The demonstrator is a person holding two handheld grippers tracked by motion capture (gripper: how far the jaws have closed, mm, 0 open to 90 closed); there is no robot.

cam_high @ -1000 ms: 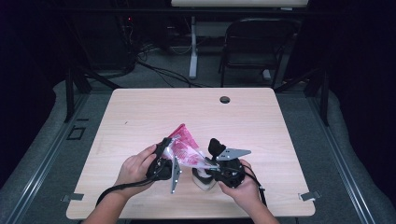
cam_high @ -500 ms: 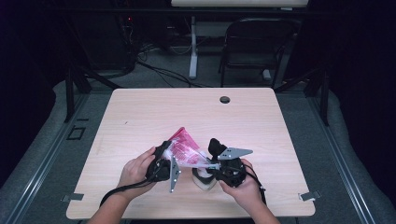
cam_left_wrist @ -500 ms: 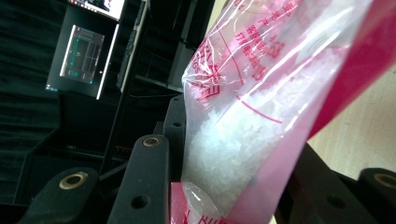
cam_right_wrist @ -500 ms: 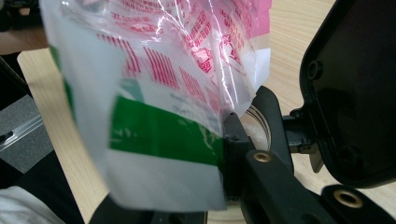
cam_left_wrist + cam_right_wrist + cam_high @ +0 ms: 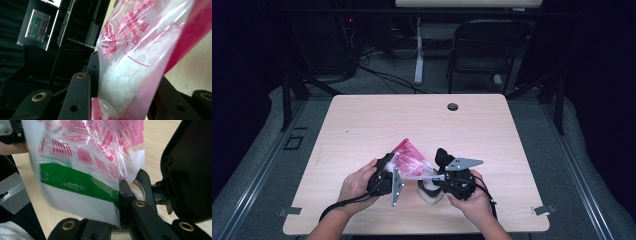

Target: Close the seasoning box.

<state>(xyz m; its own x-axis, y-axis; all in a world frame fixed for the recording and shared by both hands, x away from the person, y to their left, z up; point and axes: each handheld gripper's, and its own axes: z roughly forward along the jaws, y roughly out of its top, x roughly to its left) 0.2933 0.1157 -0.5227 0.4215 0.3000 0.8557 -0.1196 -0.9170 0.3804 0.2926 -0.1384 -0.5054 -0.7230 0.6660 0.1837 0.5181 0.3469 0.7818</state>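
A clear plastic bag printed in pink, with white granules inside, hangs tilted between my two grippers near the table's front edge. My left gripper is shut on its left end; in the left gripper view the bag passes between the jaws of the gripper. My right gripper is shut on the bag's lower right edge; in the right gripper view this gripper pinches the bag beside a green stripe. A small white bowl stands under that corner, its rim behind the jaws.
The wooden table has a round cable hole at the back. A black chair and cables stand on the floor beyond. Both hands sit close to the table's front edge.
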